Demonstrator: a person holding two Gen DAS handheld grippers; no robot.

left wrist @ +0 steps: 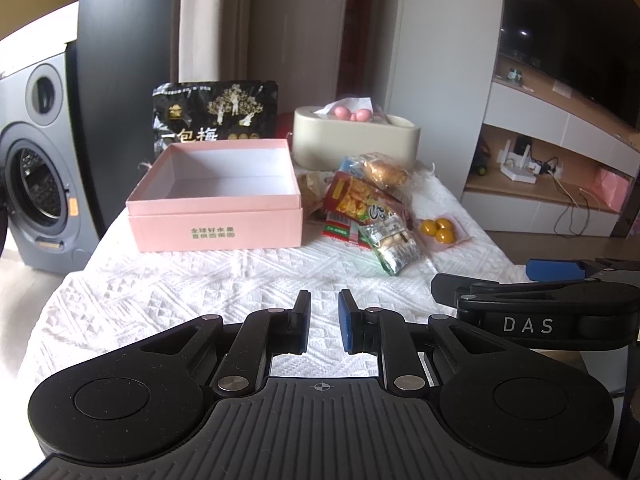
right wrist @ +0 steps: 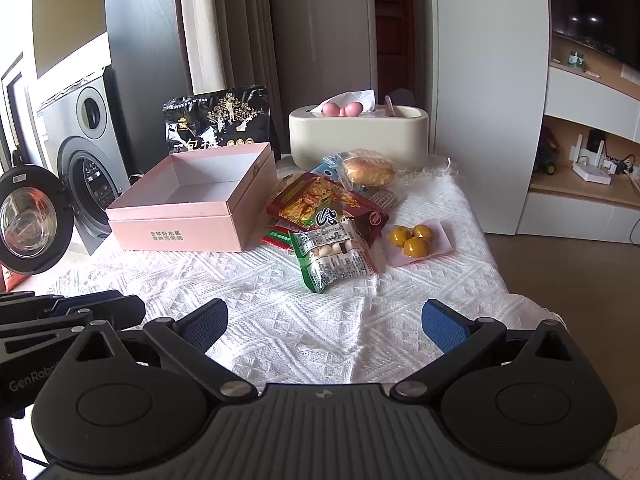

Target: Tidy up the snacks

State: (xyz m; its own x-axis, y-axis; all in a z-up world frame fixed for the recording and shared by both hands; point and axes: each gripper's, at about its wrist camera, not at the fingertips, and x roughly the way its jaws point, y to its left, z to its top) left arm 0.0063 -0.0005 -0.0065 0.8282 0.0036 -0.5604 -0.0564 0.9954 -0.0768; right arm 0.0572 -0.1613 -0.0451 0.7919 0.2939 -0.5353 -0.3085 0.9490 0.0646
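An empty pink box (left wrist: 216, 204) (right wrist: 196, 204) sits open on the white cloth. Right of it lies a pile of snacks: a green packet (left wrist: 394, 246) (right wrist: 334, 254), a red packet (left wrist: 356, 200) (right wrist: 320, 204), a wrapped bun (left wrist: 386, 172) (right wrist: 370, 170), and a pink packet of yellow balls (left wrist: 440, 230) (right wrist: 416, 240). My left gripper (left wrist: 324, 322) hovers low over the near cloth, jaws nearly closed on nothing. My right gripper (right wrist: 324, 322) is wide open and empty, in front of the green packet.
A black snack bag (left wrist: 216, 114) (right wrist: 218, 120) stands behind the box. A cream tissue holder (left wrist: 352, 140) (right wrist: 360, 136) stands at the back. A washing machine (left wrist: 36, 168) is left of the table; shelves (right wrist: 580, 168) are to the right.
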